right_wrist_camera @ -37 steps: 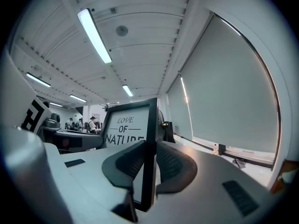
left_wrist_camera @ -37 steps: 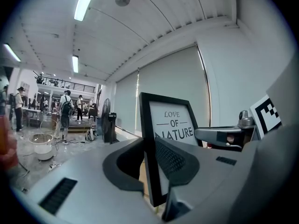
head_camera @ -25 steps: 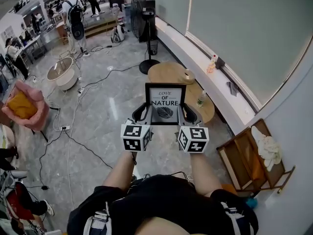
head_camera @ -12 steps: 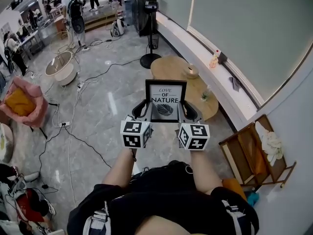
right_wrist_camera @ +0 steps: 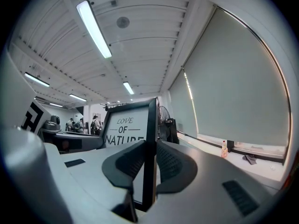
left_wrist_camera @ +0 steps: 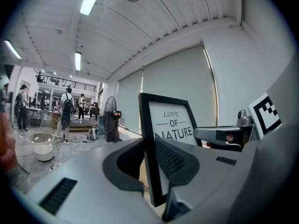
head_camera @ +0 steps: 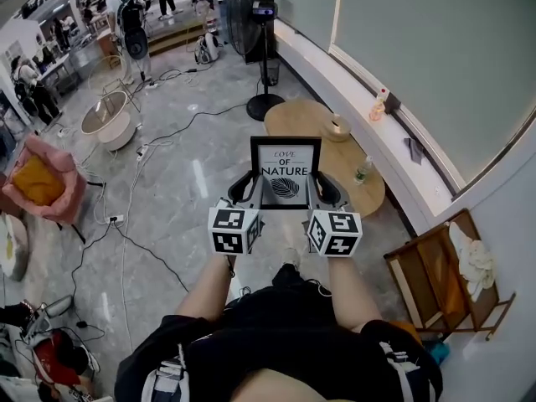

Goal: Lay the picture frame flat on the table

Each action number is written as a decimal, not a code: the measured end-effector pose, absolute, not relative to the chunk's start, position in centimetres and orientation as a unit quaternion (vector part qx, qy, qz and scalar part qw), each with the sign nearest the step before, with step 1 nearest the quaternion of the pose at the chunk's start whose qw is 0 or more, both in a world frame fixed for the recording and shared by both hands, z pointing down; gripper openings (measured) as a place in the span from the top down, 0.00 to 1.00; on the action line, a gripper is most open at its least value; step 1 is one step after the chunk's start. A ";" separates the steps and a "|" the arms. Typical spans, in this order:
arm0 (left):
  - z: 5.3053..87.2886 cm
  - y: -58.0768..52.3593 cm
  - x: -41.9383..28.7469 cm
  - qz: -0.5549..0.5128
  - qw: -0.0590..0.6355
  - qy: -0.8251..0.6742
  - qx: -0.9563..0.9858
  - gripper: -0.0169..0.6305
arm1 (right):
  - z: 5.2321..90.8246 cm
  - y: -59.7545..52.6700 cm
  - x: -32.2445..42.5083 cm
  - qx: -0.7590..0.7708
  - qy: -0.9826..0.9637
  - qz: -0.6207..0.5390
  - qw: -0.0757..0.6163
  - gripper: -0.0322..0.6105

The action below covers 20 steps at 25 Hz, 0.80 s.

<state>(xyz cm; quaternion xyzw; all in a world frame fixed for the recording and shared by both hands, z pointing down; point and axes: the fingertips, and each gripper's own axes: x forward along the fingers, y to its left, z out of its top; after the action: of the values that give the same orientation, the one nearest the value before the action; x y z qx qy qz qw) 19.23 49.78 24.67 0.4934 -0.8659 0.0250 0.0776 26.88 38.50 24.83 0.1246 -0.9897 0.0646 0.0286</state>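
Carry phase, frame in the air.

Nearest me: the left gripper (head_camera: 243, 191) and right gripper (head_camera: 323, 191) sit side by side at chest height, marker cubes toward the camera. Each gripper view shows the jaws nearly together, pads pressed on either face of a side bar of the picture frame (head_camera: 285, 172). The left has the left bar, the right the right bar, both low on the frame. The frame stands upright between them, print facing me, resting on nothing.

Change over the last second: the grip and the frame's pose are as they were, no tilt started. The room has moved instead. The round wooden table (head_camera: 370, 198) has slid right and a little down in the head view, and the floor cables have shifted too. I read this as the person walking toward the table, not yet over it.

On the table: a small bowl (head_camera: 337, 128) near the far edge and a clear bottle (head_camera: 362, 172) at the right. The left half looks bare, the likely landing spot.

Beyond: a standing fan (head_camera: 255, 15), then a window ledge (head_camera: 335, 61).

Next, in my judgement: close in, then tip the top edge away and lower.
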 end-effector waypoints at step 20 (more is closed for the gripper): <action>22.6 23.3 -2.1 0.064 0.076 -0.864 0.494 0.83 | 23.4 12.1 5.6 0.120 -0.988 0.092 0.020 0.81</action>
<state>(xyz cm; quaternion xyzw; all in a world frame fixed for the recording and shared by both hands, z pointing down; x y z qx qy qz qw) -2.11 23.28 22.65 0.4938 -0.8639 0.0635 0.0763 5.58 12.15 23.39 0.1197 -0.9884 0.0916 0.0200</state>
